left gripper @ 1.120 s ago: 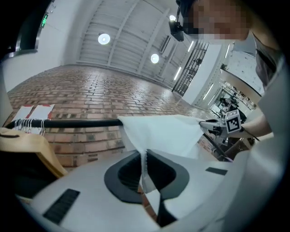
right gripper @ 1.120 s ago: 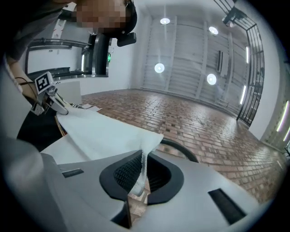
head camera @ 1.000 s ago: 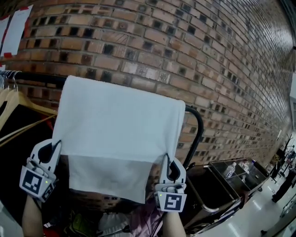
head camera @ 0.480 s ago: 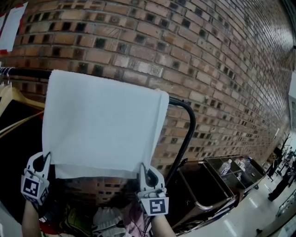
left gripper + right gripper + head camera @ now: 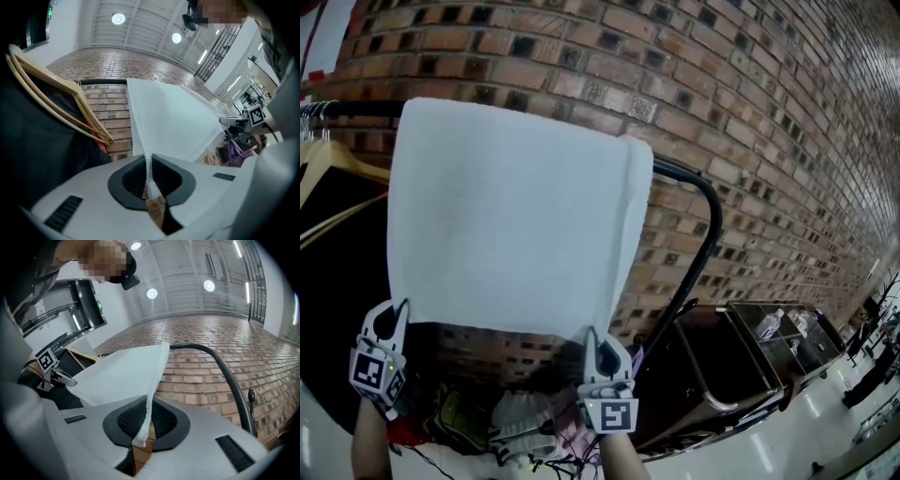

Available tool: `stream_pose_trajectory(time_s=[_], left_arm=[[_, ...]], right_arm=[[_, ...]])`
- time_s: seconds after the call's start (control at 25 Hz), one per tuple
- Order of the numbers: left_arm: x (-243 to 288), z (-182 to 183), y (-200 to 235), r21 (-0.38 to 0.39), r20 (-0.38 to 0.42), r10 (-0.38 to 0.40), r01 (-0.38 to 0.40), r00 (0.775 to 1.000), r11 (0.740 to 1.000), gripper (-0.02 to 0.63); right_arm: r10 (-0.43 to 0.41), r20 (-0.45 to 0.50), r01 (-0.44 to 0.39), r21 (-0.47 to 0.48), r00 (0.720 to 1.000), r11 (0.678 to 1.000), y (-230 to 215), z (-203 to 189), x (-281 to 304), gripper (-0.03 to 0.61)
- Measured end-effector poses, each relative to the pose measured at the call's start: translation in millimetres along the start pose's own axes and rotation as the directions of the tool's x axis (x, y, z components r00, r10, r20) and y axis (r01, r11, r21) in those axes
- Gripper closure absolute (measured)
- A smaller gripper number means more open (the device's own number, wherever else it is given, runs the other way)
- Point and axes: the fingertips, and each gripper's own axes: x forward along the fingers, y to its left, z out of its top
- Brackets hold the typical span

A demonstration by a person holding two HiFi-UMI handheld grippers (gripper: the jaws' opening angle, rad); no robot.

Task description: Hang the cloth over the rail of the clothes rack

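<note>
white cloth lies draped across the black rail of the clothes rack. its front panel hangs flat before the brick wall; how much hangs down the back cannot be seen. both lower corners are pinched: the left gripper has its fingers closed on the left corner, and the right gripper has its fingers closed on the right one. in both gripper views the fabric edge runs between the pads. wooden hangers carrying dark garments sit on the rail just beside the cloth's left edge.

the risk, as i judge it, is imbalance. if the front is drawn much lower than the back, the cloth would likely slide off forward once let go. a tug from one side alone would skew it or bunch it toward the bend of the rail.

to the right, well apart, a metal cart holds a clear bottle. the dark tub nearer the rack shows nothing i can make out inside.
</note>
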Motion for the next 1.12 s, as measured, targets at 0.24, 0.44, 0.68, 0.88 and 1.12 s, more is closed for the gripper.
stream_pose_trajectory(time_s=[0.24, 0.44, 0.68, 0.88, 1.12], left_arm=[[1, -9, -2, 0.004, -0.021, -0.002, 0.002, 1.000, 1.000, 0.580], [-4, -12, -8, -0.023, -0.016, 0.009, -0.010, 1.000, 1.000, 0.580], [-11, -5, -11, -0.046, 0.021, 0.034, -0.033, 0.999, 0.998, 0.551], [-35, 23, -8, -0.002, 0.053, 0.133, -0.133, 0.990, 0.991, 0.468], [-30, 104, -16, -0.006, 0.155, 0.120, -0.121, 0.980, 0.993, 0.468]], right_arm=[[0.013, -0.016, -0.013, 0.030, 1.000, 0.999, 3, -9, -3, 0.554], [0.023, -0.032, -0.022, 0.047, 0.999, 0.999, 4, -13, -10, 0.552], [0.026, -0.064, -0.026, -0.009, 0.998, 1.000, -3, -11, -12, 0.535], [-0.047, -0.086, 0.041, -0.070, 0.995, 0.997, -30, 10, -32, 0.508], [-0.026, 0.093, 0.035, -0.100, 0.995, 0.994, -65, 97, 4, 0.508]])
